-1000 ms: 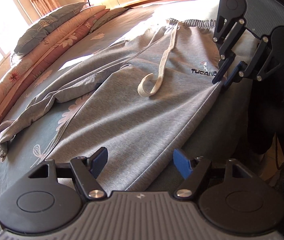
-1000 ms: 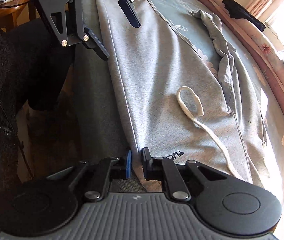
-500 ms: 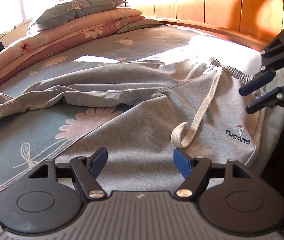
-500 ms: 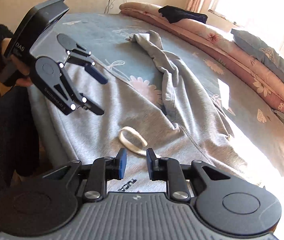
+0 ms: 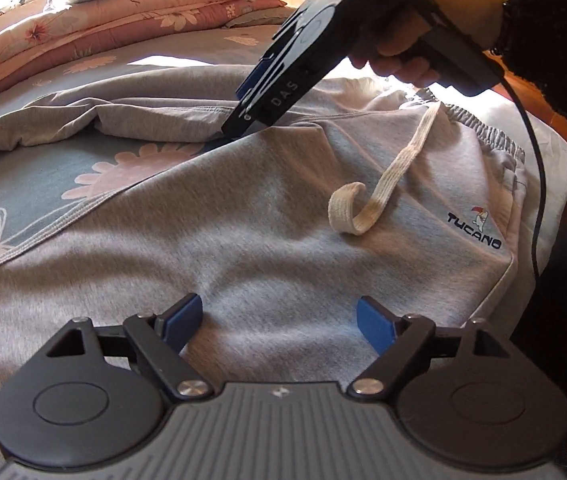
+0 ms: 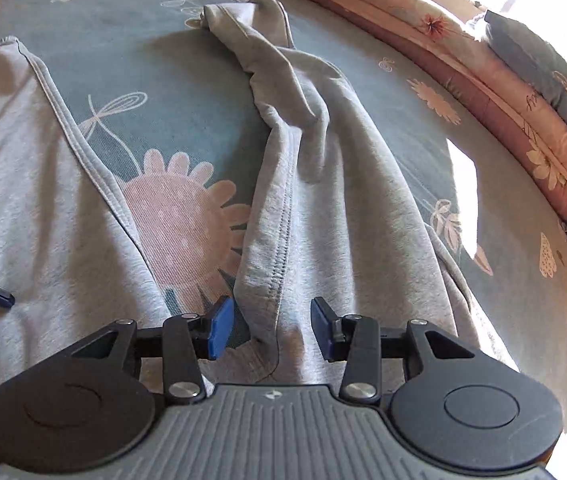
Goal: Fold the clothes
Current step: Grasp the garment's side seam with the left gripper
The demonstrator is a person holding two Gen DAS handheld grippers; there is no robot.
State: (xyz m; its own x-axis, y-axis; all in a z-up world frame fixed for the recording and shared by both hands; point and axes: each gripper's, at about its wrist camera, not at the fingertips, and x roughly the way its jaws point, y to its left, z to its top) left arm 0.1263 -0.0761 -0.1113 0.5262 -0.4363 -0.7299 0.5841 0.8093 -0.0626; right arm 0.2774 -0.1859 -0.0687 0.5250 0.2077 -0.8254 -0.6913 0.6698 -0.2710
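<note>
Grey sweatpants (image 5: pixel 243 220) lie spread on a bed covered by a blue-green floral bedspread (image 5: pixel 43 172). The waistband sits at the bed's near corner, with a cream drawstring (image 5: pixel 375 200) curling over the front and a "TUCANO" logo (image 5: pixel 475 232) near the hip. One leg lies flat toward the left tongs; the other leg (image 6: pixel 303 140) runs off across the bedspread, rumpled and twisted along its length.

The left tongs (image 5: pixel 279 320) hover over the flat leg with the blue pads wide apart and widening further; grey cloth lies beneath the gap, but neither pad presses on it.

The right tongs (image 6: pixel 269 328) are partly open and opening. They point down at the crotch, where the two legs part. The seamed edge of the rumpled leg lies between the pads, yet the pads stand clear of it on both sides. In the left wrist view the right tongs (image 5: pixel 239 120) reach down to that same spot, carried by a person's hand (image 5: pixel 399 52) in a dark fuzzy sleeve (image 5: pixel 555 36).

Stacked quilts and pillows (image 5: pixel 143 4) line the far edge of the bed.
</note>
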